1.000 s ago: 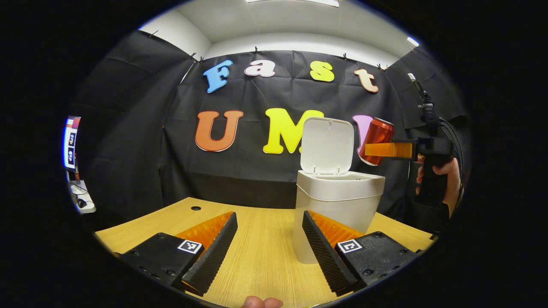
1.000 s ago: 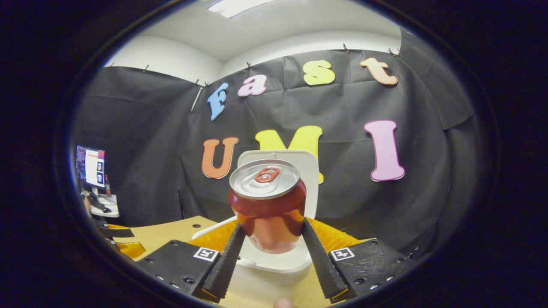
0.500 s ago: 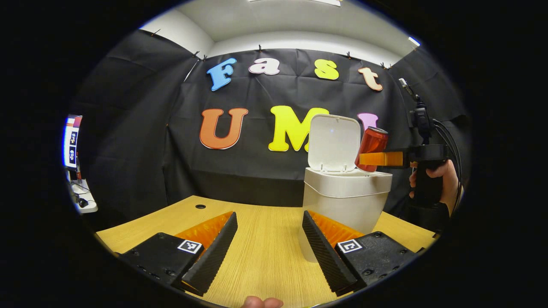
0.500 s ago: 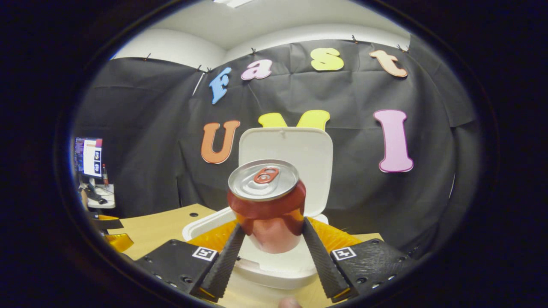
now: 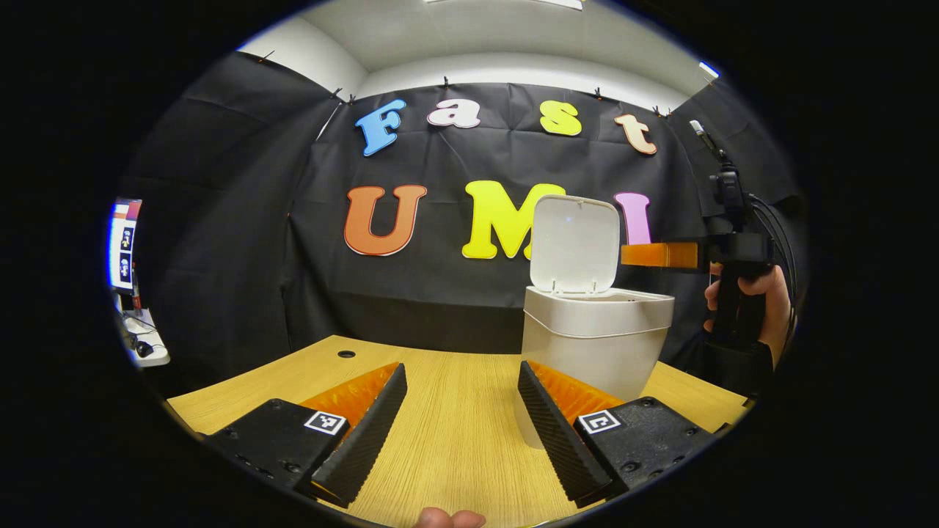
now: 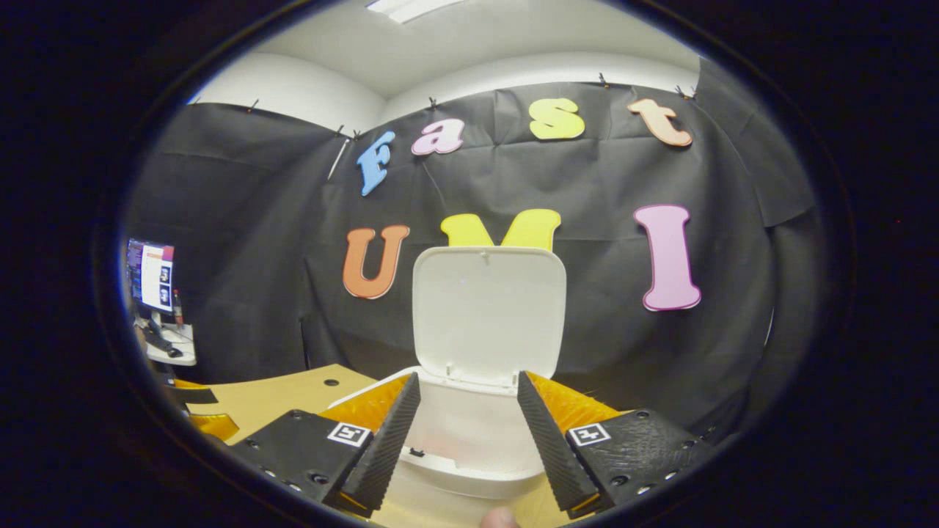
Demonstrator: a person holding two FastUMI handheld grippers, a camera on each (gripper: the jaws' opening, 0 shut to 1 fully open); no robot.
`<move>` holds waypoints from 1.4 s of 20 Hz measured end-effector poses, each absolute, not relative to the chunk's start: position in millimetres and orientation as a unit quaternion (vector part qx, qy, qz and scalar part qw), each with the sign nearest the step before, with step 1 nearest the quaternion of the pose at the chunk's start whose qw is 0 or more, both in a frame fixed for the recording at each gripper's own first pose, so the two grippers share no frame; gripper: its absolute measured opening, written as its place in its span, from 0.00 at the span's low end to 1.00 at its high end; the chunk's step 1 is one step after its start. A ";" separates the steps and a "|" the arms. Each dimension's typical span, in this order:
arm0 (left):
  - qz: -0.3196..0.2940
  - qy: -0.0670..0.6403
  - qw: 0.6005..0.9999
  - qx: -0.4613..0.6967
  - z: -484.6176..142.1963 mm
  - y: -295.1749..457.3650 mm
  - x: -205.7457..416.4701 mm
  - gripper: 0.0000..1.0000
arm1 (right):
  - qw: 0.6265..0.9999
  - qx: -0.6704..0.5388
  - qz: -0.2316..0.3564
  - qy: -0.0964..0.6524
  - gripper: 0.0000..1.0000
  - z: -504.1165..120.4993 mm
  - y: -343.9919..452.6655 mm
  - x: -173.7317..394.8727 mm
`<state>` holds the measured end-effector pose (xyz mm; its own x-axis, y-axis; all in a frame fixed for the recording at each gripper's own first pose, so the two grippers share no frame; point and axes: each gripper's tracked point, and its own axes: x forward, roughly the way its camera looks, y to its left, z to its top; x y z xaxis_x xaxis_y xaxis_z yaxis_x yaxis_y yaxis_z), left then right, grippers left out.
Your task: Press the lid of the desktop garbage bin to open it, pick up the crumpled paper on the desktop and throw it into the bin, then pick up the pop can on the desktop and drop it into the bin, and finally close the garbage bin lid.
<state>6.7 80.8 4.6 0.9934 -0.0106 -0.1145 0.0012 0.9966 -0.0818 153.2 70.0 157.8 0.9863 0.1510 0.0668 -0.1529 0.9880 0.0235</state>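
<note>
- My right gripper (image 6: 462, 429) hangs released, empty, over the bin (image 6: 469, 447); left gripper (image 5: 461, 418) spread, idle.
- Lid (image 6: 488, 315) upright at twelve o'clock; light, hinged plastic, I judge; push its top edge.

Both tools (image 5: 461, 422) (image 6: 461, 429) agape, nothing gripped

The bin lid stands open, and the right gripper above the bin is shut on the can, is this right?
Not quite. The lid is open over the bin, but the right gripper is open and holds nothing, as the right gripper view shows.
</note>
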 end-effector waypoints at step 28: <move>-0.024 0.024 0.997 -0.067 45.2 72.6 8.7 0.99 | 0.988 0.060 -0.018 -0.143 0.82 300.1 36.5 245.4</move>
<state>8.7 72.6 45.2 0.9977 -0.0508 -0.0439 0.0445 0.9898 -0.1355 245.4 36.5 300.1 0.9582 -0.0530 0.2811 0.0186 0.9922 0.1235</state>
